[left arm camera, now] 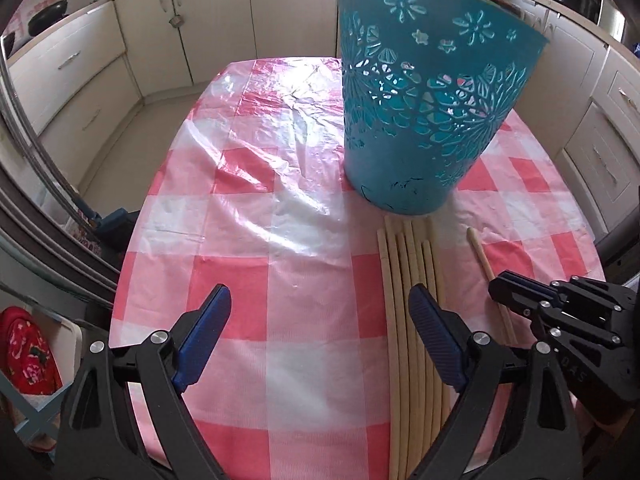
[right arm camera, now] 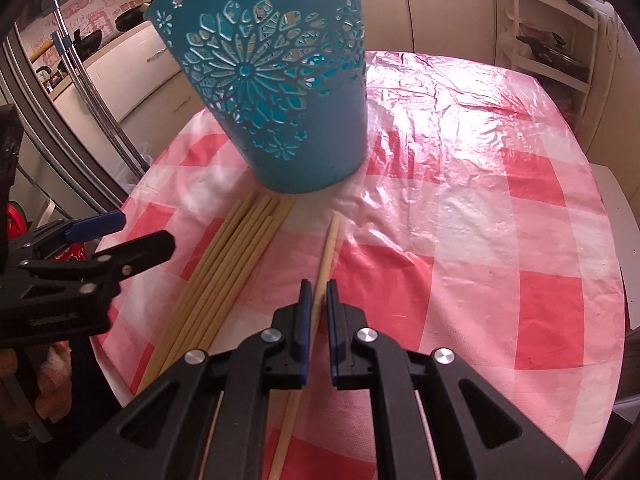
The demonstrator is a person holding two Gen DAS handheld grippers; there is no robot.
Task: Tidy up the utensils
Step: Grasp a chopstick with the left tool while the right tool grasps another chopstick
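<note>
Chopsticks came first: nearest us, our right gripper [right arm camera: 316, 292] was clamped on a single chopstick [right arm camera: 330, 236], our left gripper [left arm camera: 320, 304] gaping beside the bundle [left arm camera: 412, 276]. Just beyond stood the teal basket [right arm camera: 288, 92]. Next, we judged: lift, tip it in.

The left wrist camera looks steeply down along the left gripper [left arm camera: 320, 332] from close above the near edge of the checked table [left arm camera: 256, 360], facing the teal basket [left arm camera: 424, 120] and the cabinets beyond. The right wrist camera sits just to its right, equally near and tilted down along the right gripper [right arm camera: 318, 304]. Both views share the basket, the bundle of chopsticks [left arm camera: 404, 280] and the single chopstick [right arm camera: 326, 256], and each catches the other gripper at its edge.
</note>
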